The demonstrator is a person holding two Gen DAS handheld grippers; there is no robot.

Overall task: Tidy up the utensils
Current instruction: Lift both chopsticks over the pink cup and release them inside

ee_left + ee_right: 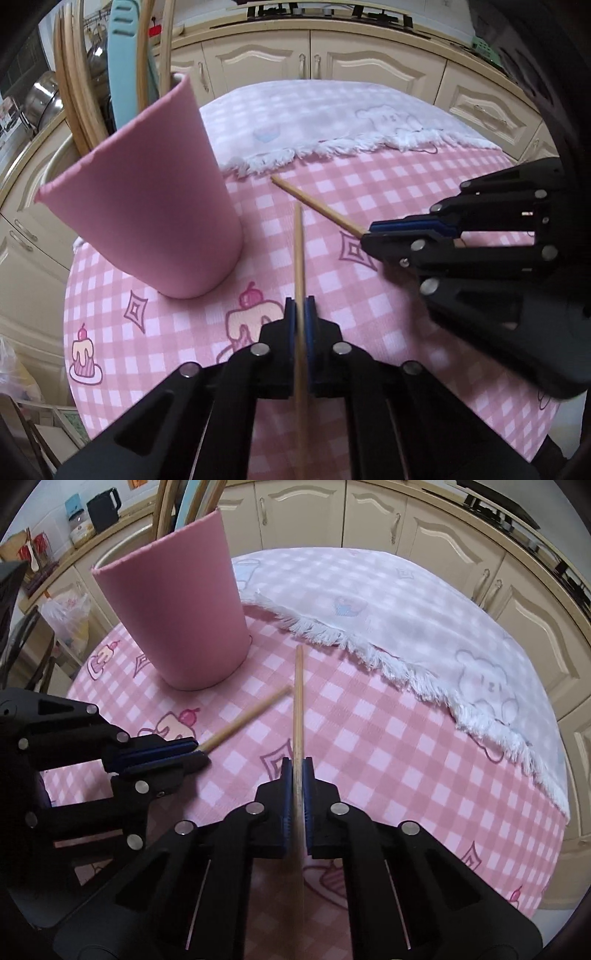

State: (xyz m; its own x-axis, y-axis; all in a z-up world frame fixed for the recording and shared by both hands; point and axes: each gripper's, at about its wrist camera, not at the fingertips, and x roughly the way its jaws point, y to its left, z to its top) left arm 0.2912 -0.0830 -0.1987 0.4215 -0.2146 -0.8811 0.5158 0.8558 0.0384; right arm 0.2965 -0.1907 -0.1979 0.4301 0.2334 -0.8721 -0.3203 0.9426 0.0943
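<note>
A tall pink holder cup (155,206) (177,613) stands on the pink checked tablecloth (406,757), with a teal spatula (122,55) and wooden handles sticking out of it. My left gripper (300,306) (201,751) is shut on a wooden chopstick (298,251) (247,718) whose tip points toward the cup's base. To its right, my right gripper (297,771) (369,234) is shut on a second chopstick (298,701) (317,206). The two chopstick tips come close together just in front of the cup.
A white fringed cloth (369,602) covers the far half of the round table. Cream kitchen cabinets (369,62) curve behind it. Steel pots (40,99) hang at the left, a black kettle (103,504) stands on the counter, and a plastic bag (70,616) sits past the table's left edge.
</note>
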